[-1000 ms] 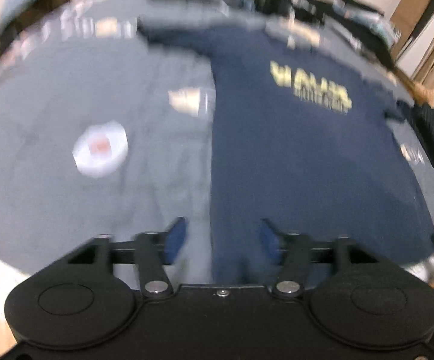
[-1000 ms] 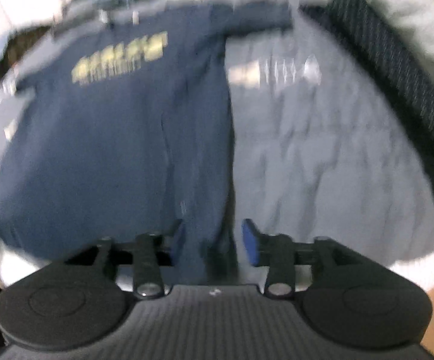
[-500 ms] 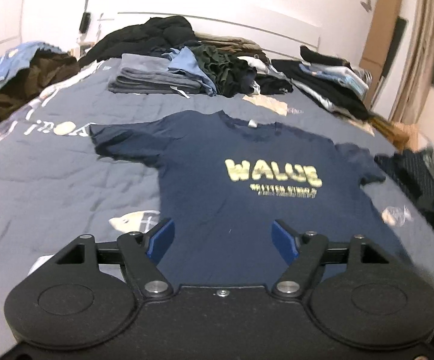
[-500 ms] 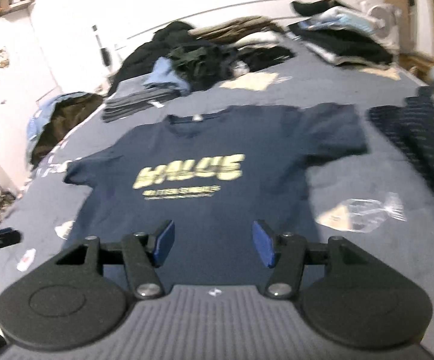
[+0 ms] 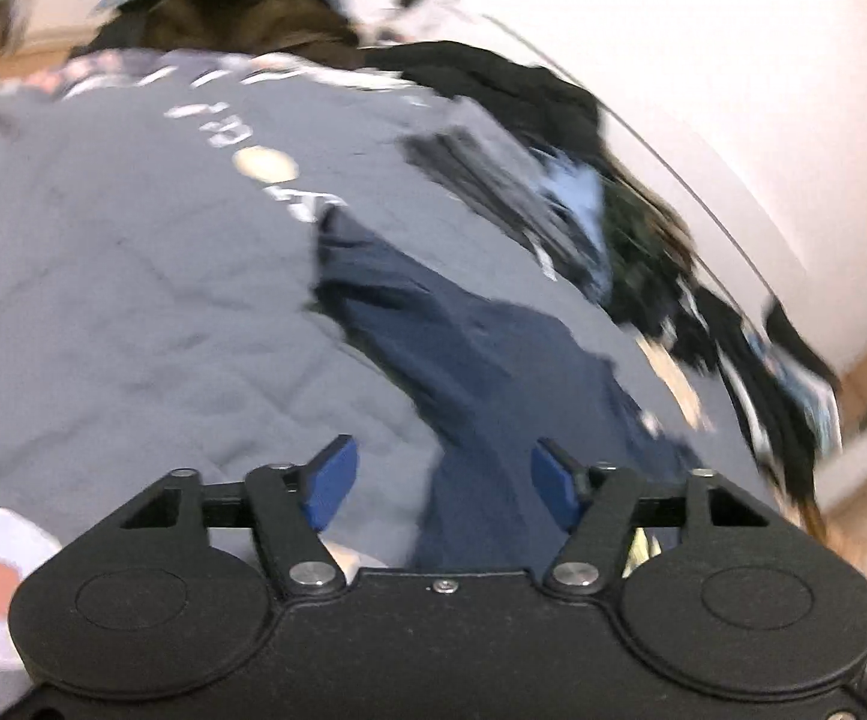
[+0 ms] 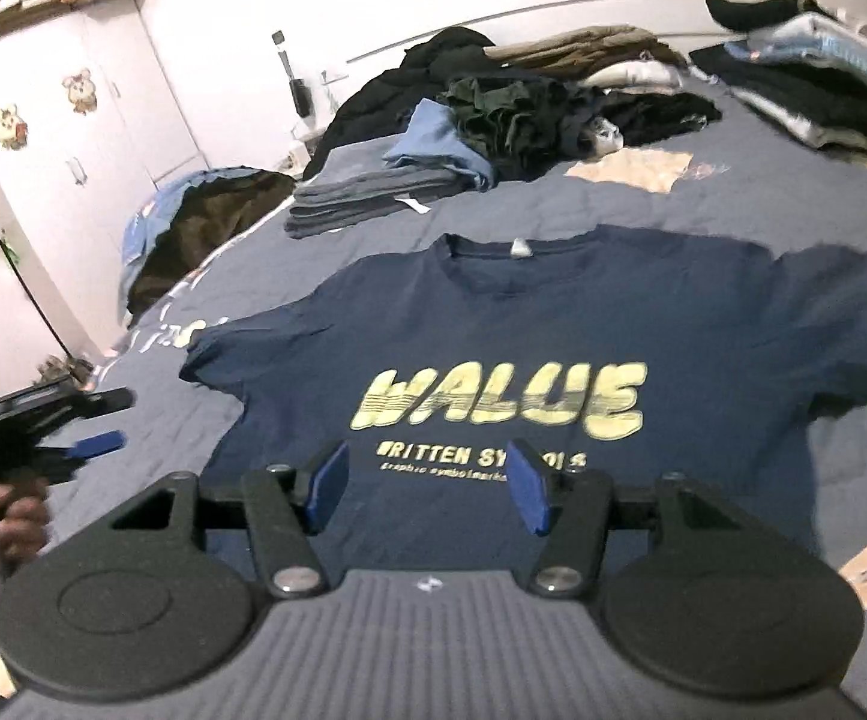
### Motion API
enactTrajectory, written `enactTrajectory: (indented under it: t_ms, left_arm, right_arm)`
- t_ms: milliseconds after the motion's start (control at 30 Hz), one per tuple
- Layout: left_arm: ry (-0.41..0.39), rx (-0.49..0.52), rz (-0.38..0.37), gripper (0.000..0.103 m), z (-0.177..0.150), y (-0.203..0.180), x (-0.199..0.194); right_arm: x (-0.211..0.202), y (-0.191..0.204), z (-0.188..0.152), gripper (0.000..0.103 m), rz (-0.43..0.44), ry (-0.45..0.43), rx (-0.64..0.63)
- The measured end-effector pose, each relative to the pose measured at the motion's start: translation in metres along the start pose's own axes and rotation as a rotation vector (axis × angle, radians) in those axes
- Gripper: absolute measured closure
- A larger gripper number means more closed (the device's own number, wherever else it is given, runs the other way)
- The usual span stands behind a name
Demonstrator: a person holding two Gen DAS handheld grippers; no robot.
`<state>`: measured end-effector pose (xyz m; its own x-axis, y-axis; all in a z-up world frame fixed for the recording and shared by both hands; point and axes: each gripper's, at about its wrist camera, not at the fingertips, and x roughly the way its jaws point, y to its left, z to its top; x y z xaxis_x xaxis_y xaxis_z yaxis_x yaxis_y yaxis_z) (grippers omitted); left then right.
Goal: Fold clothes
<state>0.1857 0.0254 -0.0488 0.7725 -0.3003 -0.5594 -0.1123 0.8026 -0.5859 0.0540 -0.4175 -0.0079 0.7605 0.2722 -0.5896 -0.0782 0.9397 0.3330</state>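
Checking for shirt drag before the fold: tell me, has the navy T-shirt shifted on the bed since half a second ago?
No. The navy T-shirt lies flat below the folded grey stack as before.

Matt cotton-like T-shirt [image 6: 553, 324] on quilted, perhaps slightly rumpled, cloth bedspread [image 6: 733, 192]

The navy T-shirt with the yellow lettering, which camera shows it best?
The right wrist view. There the navy T-shirt lies spread flat on the bed, collar, both sleeves and the chest print sharp. The left wrist view is motion-blurred and catches only one sleeve and part of the body, with no print readable.
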Motion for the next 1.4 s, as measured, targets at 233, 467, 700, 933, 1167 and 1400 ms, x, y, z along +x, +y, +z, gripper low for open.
enactTrajectory:
  t_ms: [233,467,700,933,1167,1400]
  left_arm:
    - [-0.014,-0.076,0.081,0.069,0.026,0.022,0.059]
    - [-0.023,-0.129,0.118,0.069,0.037,0.028,0.095]
    - [-0.012,-0.145,0.123,0.069,0.048,0.021,0.117]
    - [-0.034,-0.196,0.065,0.098,0.06,0.027,0.081]
    - [-0.049,-0.151,0.046,0.096,0.062,0.04,0.061]
    - [-0.059,0.187,0.114,0.062,0.068,0.02,0.077]
  right_arm:
    - [0.005,-0.005,-0.003,0.046,0.01,0.018,0.024]
    - [0.01,-0.01,-0.002,0.046,0.018,0.024,0.045]
    - [0.015,-0.02,-0.003,0.046,-0.001,0.041,0.081]
    - [0.016,-0.024,-0.004,0.046,-0.002,0.05,0.103]
    - [0.016,-0.021,-0.004,0.046,0.003,0.059,0.104]
    - [0.019,-0.02,-0.006,0.046,0.009,0.076,0.094]
